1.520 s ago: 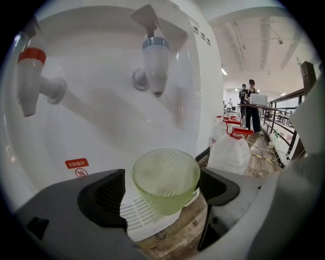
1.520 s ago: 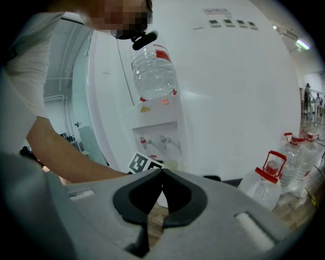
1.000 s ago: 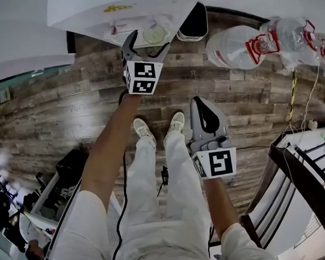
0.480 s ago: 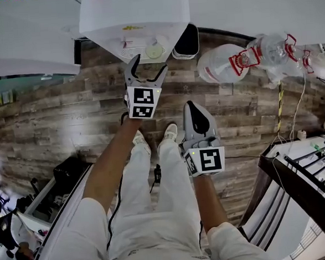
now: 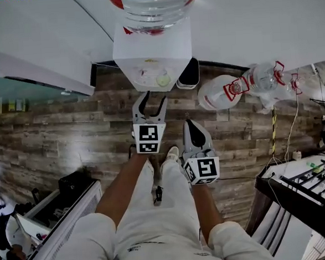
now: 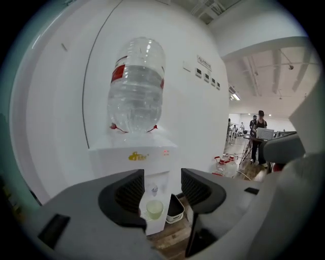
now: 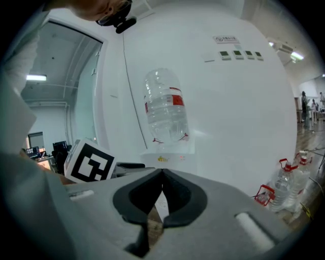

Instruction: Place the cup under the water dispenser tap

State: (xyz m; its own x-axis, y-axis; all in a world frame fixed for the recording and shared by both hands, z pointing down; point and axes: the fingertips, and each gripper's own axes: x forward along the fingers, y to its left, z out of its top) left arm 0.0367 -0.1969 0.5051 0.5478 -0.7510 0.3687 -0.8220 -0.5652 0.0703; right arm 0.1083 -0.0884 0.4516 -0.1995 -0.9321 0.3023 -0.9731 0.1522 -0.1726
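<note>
A pale, translucent cup [image 5: 163,80] stands in the alcove of the white water dispenser [image 5: 151,49], under its tap [image 6: 154,190]. In the left gripper view the cup [image 6: 154,208] shows far off, through the gap between the jaws. My left gripper [image 5: 152,99] hangs in the air well short of the dispenser; its jaws are closing with nothing between them. My right gripper [image 5: 192,124] is beside it, lower and to the right, shut and empty. A large clear bottle [image 6: 136,89] sits upside down on top of the dispenser.
A black bin [image 5: 189,75] stands on the wooden floor right of the dispenser. Two spare water bottles [image 5: 226,91] lie further right, with cables near them. A dark rack [image 5: 300,195] is at the right edge and a cabinet [image 5: 57,206] at the left. People [image 6: 260,132] stand far off.
Both grippers have risen and drawn back from the dispenser. The left gripper's jaws have narrowed from wide open. The cup stays in the alcove.
</note>
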